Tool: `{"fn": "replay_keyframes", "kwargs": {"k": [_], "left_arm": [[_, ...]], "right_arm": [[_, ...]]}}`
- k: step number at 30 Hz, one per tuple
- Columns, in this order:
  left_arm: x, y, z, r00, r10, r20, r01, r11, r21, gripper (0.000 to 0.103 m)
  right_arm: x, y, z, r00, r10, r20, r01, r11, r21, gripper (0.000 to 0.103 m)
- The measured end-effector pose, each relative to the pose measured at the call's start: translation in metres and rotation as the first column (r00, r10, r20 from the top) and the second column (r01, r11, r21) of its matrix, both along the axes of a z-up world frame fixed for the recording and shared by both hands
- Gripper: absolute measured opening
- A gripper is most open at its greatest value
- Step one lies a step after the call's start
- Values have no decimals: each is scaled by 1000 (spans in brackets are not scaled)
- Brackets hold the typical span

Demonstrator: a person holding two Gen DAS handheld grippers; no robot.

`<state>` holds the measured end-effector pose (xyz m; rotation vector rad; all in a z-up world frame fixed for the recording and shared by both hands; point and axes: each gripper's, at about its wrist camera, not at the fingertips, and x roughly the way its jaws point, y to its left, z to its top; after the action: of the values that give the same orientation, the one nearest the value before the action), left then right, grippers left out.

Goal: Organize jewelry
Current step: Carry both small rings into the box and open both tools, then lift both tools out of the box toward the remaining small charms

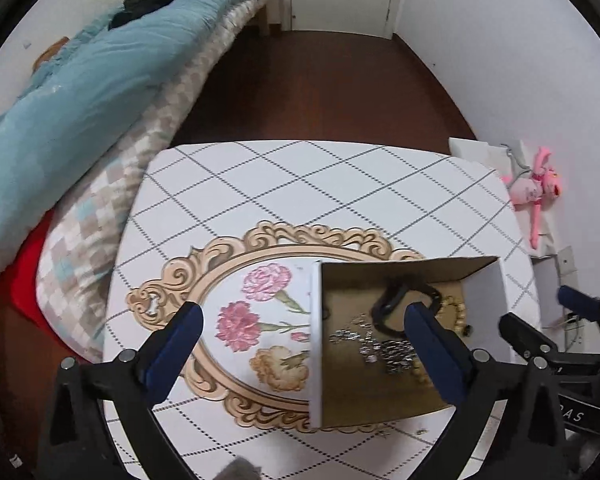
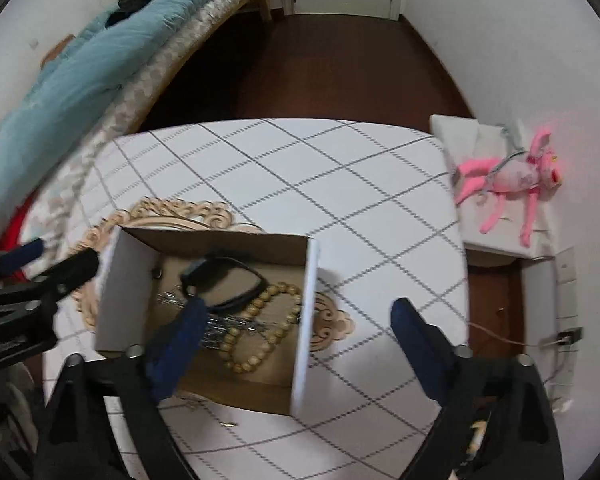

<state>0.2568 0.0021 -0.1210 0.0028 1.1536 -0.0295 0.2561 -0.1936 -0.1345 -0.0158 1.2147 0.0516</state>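
An open cardboard box (image 1: 315, 344) with white outer walls sits on an ornate floral tray (image 1: 236, 320) on the table. Inside the box lie a black band (image 2: 236, 276), a wooden bead string (image 2: 260, 328) and a silver chain (image 1: 380, 346). My left gripper (image 1: 302, 316) is open, its fingers either side of the box's left wall. My right gripper (image 2: 300, 312) is open above the box's right wall (image 2: 306, 320), empty. The right gripper also shows at the right edge of the left wrist view (image 1: 540, 312).
The table (image 2: 340, 184) has a white cloth with a grey diamond grid. A bed with a teal quilt (image 1: 80, 88) stands to the left. A pink plush toy (image 2: 512, 180) lies on a white stand to the right. A small piece (image 2: 229, 425) lies on the cloth before the box.
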Motion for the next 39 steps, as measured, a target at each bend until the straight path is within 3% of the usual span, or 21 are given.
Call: {"fn": "replay_keyframes", "kwargs": {"k": [3, 10, 15, 19, 23, 29, 31, 33, 39], "left_arm": [[-7, 2, -3, 1000, 6, 13, -6, 1000, 26, 103], [-20, 4, -1, 1000, 19, 17, -20, 999, 36, 103], [-35, 5, 16, 999, 24, 44, -25, 999, 22, 103], [-49, 4, 32, 997, 44, 64, -47, 997, 58, 103], [-66, 5, 32, 997, 45, 57, -48, 998, 48, 103], [-101, 11, -10, 998, 50, -37, -49, 998, 28, 103], [-111, 13, -32, 995, 52, -91, -49, 998, 33, 103], [-119, 16, -57, 987, 54, -150, -48, 998, 44, 102], [-133, 25, -103, 965, 63, -255, -52, 997, 52, 102]], "right_arm": [[-4, 2, -4, 1000, -5, -9, 5, 999, -40, 101], [-15, 4, -7, 1000, -28, -4, 28, 997, -70, 102], [-29, 3, 9, 998, -45, 36, 47, 997, -56, 102], [-45, 5, 28, 995, -49, 83, 54, 997, -57, 102], [-66, 7, 36, 993, -50, 107, 55, 997, -48, 102], [-100, 11, 15, 994, -41, 99, 39, 999, 31, 101], [-109, 14, 1, 996, -36, 83, 31, 998, 61, 94], [-115, 18, -18, 999, -24, 46, 19, 994, 105, 79], [-122, 32, -62, 1000, 1, -18, 2, 988, 158, 66]]}}
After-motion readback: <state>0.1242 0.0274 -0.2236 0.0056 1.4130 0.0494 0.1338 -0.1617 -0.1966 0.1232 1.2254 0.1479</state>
